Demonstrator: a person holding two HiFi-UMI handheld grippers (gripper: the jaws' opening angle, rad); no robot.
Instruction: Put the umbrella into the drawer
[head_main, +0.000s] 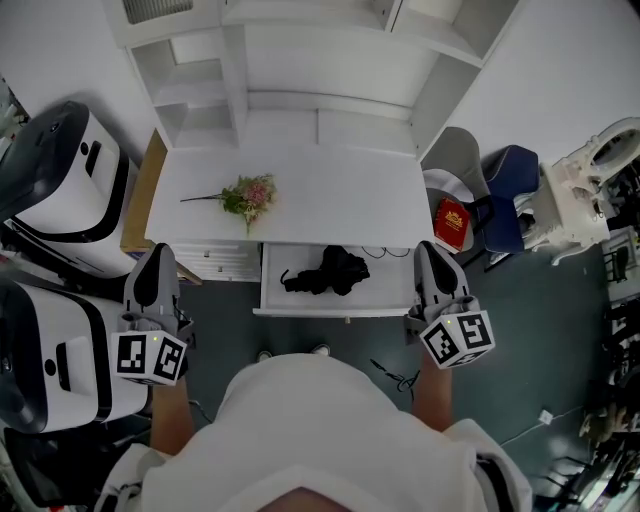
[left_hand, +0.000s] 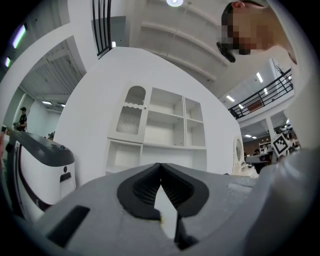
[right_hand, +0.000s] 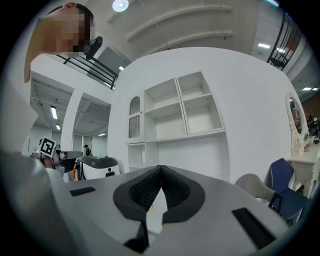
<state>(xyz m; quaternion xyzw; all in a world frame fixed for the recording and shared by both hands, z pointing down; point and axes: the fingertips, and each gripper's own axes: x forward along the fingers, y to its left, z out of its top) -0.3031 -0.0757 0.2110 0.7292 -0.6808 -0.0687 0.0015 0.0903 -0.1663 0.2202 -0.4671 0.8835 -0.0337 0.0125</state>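
A tall white shelf unit (head_main: 300, 60) fills the top of the head view, and both gripper views look level at its open compartments. Below it spreads the white desk (head_main: 340, 200), with two bulky white-and-black machines (head_main: 60, 180) standing at the left and a blue chair (head_main: 512, 190) off to the right. Under the desk's front edge a white drawer (head_main: 268, 290) is pulled out, open to the camera. The left gripper (head_main: 155, 258) is held up just left of the drawer's left corner, and the right gripper (head_main: 430, 256) just beside its right corner, each with its marker cube towards the person in the white top. In the left gripper view the left gripper's (left_hand: 160, 167) ribbed black pads are pressed together at the tips, with nothing pinched between them; the right gripper view shows the right gripper (right_hand: 160, 170) the same way, tips meeting on nothing. The black umbrella (head_main: 328, 270) lies folded and crumpled inside the drawer, about midway between the two grippers and clear of both; neither gripper view shows it. A small bunch of flowers (head_main: 248, 195) lies on the desk's left half, stem pointing left. A small red object (head_main: 452, 222) sits beyond the desk's right end, near the chair.
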